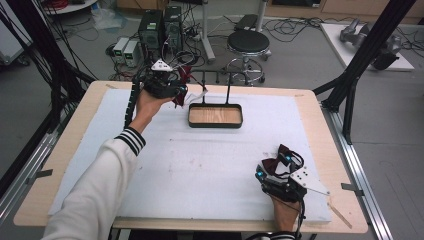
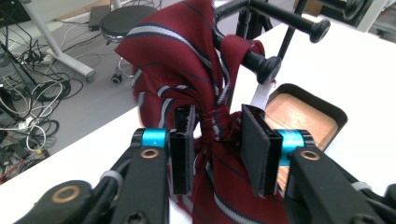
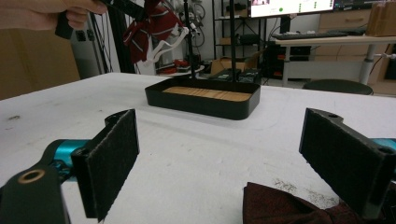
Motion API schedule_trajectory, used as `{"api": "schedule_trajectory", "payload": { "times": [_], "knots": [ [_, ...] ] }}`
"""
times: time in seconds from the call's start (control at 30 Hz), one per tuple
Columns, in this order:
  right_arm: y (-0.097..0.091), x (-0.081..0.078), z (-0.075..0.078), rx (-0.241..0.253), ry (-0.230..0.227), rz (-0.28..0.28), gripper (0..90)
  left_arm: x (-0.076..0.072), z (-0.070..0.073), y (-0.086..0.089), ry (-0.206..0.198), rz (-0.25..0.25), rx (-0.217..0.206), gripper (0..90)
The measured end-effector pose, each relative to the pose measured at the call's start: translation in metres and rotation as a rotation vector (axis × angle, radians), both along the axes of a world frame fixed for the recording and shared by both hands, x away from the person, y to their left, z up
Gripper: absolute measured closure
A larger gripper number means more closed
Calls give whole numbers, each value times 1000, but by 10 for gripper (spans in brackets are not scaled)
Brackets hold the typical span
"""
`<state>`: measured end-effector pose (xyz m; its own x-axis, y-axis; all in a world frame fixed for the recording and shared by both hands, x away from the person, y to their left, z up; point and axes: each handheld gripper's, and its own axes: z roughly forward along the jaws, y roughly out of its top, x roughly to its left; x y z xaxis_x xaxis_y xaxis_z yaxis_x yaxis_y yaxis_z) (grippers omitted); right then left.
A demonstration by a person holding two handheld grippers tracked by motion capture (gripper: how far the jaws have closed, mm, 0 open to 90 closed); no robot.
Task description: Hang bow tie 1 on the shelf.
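The plain bow tie point(image 1: 276, 165) lay nearest you on the white foam mat point(image 1: 200, 165), a dark maroon piece of soft woven cloth with the usual pinched-middle butterfly shape, and it had not been dealt with yet. Your right gripper point(image 1: 274, 166) rested at the near right with its jaws wide apart; in the right gripper view the flat black foam-faced pads point(image 3: 114, 161) stood either side of the cloth point(image 3: 285, 205) without pressing it, so I judged that tie not yet picked up. Farther off, at the middle of the mat, sat the tray point(image 1: 215, 123): a shallow rounded rectangle with matte black walls and a pale wood-grain floor, with thin black rods rising from its far side to round-tipped pegs point(image 2: 266, 65). Farthest, at the far left, your left gripper point(image 1: 182, 95) was at the striped bow tie point(image 2: 187, 70), a red one with white and dark stripes, a tight knot and a white strap point(image 3: 163, 44). That tie was draped over a peg, so its hanging looked done or nearly so. The left jaws stood a little apart around the knot; whether the pads were touching it I could not tell.
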<state>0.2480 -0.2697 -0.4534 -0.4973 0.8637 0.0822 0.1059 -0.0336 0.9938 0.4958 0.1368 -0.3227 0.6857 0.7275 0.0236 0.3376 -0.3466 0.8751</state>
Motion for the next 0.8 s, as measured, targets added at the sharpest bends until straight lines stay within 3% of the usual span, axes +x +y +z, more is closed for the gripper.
{"api": "schedule_trajectory", "payload": {
  "times": [0.07,0.2,0.3,0.47,0.63,0.8],
  "knots": [
    [0,0,0,-1,0,0,112,0,0,-1,-3,-9,6,600],
    [0,0,0,0,1,0,112,-2,0,-2,-6,-13,22,419],
    [0,0,0,-2,1,-1,112,-4,1,-1,-9,-28,1,320],
    [0,1,0,-4,-1,-2,112,-12,5,6,-48,-59,-30,237],
    [0,1,0,1,8,-10,112,-23,3,20,-91,-102,-70,232],
    [0,1,0,-1,5,-8,112,-42,2,41,-131,-105,-121,227]
  ]
}}
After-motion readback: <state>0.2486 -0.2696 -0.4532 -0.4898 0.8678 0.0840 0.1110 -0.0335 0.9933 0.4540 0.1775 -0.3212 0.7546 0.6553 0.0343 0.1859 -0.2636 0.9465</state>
